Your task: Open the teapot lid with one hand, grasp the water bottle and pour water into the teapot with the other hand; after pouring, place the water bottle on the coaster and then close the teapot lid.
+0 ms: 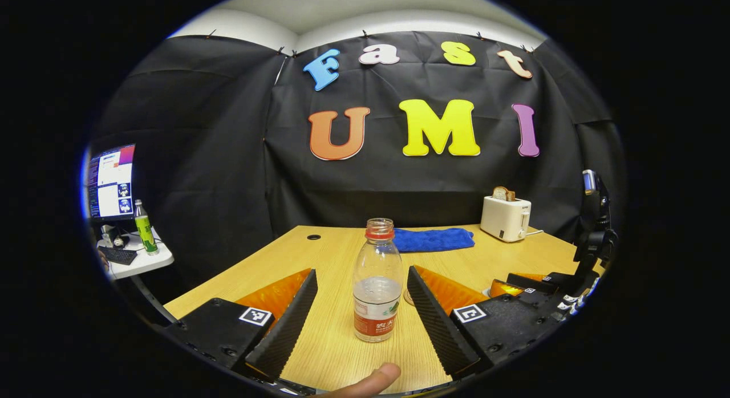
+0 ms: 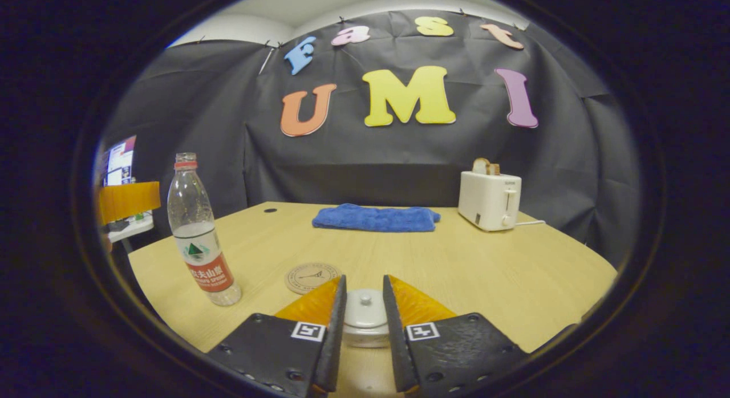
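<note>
An uncapped water bottle (image 1: 376, 284) with a red label, about one-third full, stands upright on the wooden table (image 1: 319, 255). My left gripper (image 1: 360, 272) is open, its fingers on either side of the bottle and apart from it. The bottle (image 2: 199, 232) stands at the left in the right gripper view, with the round coaster (image 2: 311, 277) lying to its right. My right gripper (image 2: 364, 281) is closed onto the pale teapot lid (image 2: 365, 308), which has a small knob and sits on the teapot (image 2: 365, 338). The right gripper (image 1: 542, 292) shows low at the right in the left gripper view.
A folded blue cloth (image 2: 376, 218) lies at the back of the table, and a white toaster (image 2: 489, 201) with bread stands at the back right. A side table with a monitor (image 1: 111, 181) and a green bottle (image 1: 145, 227) is off to the left. A person's fingertip (image 1: 373, 381) shows at the bottom edge.
</note>
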A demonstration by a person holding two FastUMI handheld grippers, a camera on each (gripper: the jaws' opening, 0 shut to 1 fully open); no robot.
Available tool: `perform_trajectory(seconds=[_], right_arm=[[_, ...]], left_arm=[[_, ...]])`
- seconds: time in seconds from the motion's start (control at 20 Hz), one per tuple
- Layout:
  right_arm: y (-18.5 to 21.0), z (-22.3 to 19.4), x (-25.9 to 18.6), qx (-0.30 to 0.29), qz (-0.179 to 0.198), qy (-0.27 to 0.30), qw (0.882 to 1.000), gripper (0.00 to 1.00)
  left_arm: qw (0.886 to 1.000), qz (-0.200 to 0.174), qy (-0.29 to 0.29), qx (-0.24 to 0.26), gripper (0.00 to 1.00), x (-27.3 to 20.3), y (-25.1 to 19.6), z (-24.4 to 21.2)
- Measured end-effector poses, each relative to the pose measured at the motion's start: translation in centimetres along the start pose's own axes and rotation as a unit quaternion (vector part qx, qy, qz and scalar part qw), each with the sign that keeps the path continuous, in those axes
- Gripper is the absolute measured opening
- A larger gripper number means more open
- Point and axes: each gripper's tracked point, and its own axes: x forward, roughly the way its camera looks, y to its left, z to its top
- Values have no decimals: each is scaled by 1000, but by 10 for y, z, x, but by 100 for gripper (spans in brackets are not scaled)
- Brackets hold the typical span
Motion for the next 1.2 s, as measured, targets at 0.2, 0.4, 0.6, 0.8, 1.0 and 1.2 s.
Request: perform_trajectory(seconds=[0.2, 0.4, 0.6, 0.8, 1.0, 1.2], right_arm=[[-4, 0, 2, -10, -8, -8, 1000, 10], [-6, 4, 2, -13, -4, -17, 1000, 2], [-3, 22, -3, -18, -3, -36, 999, 1], [-4, 41, -18, -16, -3, -56, 998, 2], [-14, 45, -33, -19, -6, -68, 997, 1], [-25, 43, -39, -18, -11, -70, 997, 2]], left_arm=[[1000, -4, 1, 0, 99, 1, -2, -1], [1000, -5, 5, 2, 99, 2, -3, -6], [1000, -16, 8, -15, 99, 3, -5, -8], [999, -28, 5, -18, 100, 6, -5, -9], [998, -63, 13, -22, 99, 5, -16, -16], [997, -76, 0, -4, 99, 9, -19, -19]])
